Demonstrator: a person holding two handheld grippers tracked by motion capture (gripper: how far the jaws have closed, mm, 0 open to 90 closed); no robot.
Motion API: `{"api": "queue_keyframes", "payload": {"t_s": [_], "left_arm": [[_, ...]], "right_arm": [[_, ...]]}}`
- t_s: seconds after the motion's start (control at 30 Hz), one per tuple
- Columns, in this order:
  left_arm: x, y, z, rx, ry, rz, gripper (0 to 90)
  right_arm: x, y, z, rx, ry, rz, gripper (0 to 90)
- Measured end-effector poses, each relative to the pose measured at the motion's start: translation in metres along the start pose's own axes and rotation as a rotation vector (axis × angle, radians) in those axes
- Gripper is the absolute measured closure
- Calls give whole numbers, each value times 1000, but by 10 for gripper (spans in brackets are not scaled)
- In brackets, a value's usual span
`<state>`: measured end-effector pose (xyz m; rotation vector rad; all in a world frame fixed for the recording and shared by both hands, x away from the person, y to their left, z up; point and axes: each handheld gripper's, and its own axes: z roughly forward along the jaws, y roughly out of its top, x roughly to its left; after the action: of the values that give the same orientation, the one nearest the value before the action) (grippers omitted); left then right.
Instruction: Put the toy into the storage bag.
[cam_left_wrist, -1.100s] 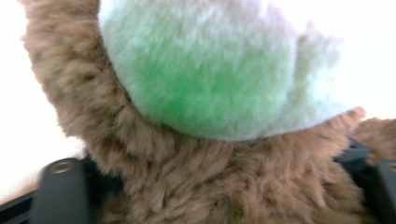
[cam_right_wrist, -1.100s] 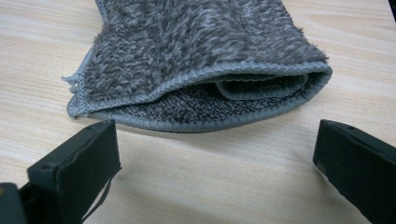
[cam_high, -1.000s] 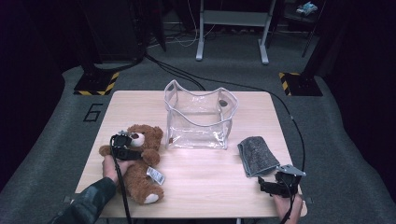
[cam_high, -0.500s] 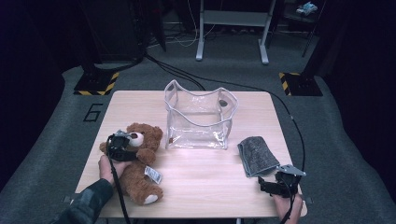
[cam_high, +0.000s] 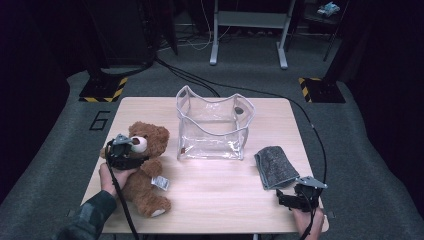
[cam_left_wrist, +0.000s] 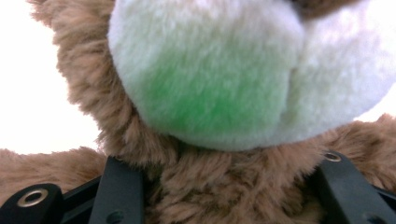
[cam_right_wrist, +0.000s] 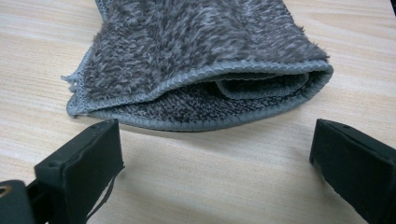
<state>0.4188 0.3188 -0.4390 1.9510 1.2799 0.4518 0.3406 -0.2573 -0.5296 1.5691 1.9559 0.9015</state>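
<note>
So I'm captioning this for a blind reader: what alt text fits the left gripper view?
The left gripper clamps its two black jaws on the neck fur of a brown teddy bear, seen from very close. The bear's white muzzle, tinged green underneath, bulges just above the jaws against a bright, washed-out background.

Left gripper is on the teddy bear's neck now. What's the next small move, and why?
Probably lift the teddy bear a little higher, then carry it toward the clear bag. The left gripper has just been closing, and its jaws press into the fur under the muzzle. The bag stands open-topped beside the bear, while the right gripper waits open near the grey cloth.
</note>
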Motion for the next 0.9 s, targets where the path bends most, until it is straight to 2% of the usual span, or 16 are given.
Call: {"api": "queue_keyframes", "payload": {"t_s": [0.07, 0.23, 0.53, 0.9], "left_arm": [[1, 2, -3, -5, 7, 17, 504], [0, 5, -9, -41, 25, 28, 510], [1, 12, -18, -108, 38, 25, 517], [2, 30, -29, -194, 53, 32, 517]], "right_arm": [[0, 0, 0, 2, 1, -1, 19], [0, 0, 0, 3, -1, -1, 21], [1, 0, 0, 9, -1, 0, 21], [0, 0, 1, 8, -3, -4, 22]]}}
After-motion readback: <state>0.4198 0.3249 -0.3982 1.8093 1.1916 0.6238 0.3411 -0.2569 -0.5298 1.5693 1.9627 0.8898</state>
